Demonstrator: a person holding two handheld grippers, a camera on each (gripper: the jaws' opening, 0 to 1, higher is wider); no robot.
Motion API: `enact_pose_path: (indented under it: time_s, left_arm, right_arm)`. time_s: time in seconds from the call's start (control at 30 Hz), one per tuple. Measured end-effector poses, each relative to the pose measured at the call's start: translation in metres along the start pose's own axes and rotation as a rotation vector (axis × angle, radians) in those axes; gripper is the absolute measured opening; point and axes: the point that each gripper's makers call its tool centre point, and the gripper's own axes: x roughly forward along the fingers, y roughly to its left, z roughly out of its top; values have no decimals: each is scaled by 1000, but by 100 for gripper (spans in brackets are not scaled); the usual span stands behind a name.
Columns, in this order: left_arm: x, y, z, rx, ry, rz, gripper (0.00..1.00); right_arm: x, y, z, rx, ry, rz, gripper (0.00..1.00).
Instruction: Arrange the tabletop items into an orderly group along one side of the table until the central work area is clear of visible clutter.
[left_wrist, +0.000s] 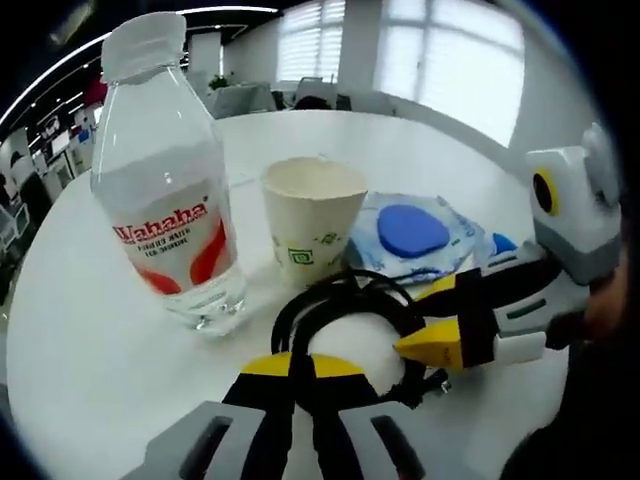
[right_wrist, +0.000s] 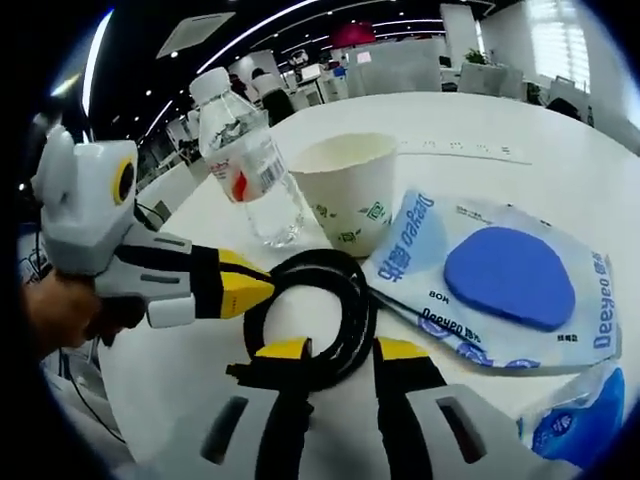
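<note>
**Both hand-held grippers at the coiled cable**

On the white worktop (left_wrist: 90, 330), the left hand-held gripper (left_wrist: 292, 366) pinches the black coiled cable (left_wrist: 345, 310). The right hand-held gripper (right_wrist: 338, 350) stands apart, straddling the coil's near edge. Water bottle (left_wrist: 170, 170), paper cup (left_wrist: 312, 225) and wipes packet (right_wrist: 500, 280) sit just behind.

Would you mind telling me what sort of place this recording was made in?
Most likely an open-plan office: a round white table stands among desks with monitors, under long ceiling strip lights, with blinds on bright windows behind.

Both views low, close, facing each other across shared cable coil (left_wrist: 345, 325), cup (right_wrist: 350, 190).
</note>
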Motion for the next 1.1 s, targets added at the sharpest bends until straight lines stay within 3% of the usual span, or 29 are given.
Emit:
enact_pose_path:
  time_s: [0.13,0.5,0.9,1.1]
  left_arm:
    - [0,0,0,-4,1,-1,0]
    - [-9,-4,1,-24,2,-5,0]
    - [-50,-8,15,-39,-61,33,0]
    - [-72,-21,26,-40,-105,52,0]
  right_arm:
    - [-3,-1,4,-40,-16,-8,4]
    - [-12,-3,8,-14,-23,3,0]
    - [-43,15,20,-52,-81,39,0]
    - [-59,18,25,-61,-120,50,0]
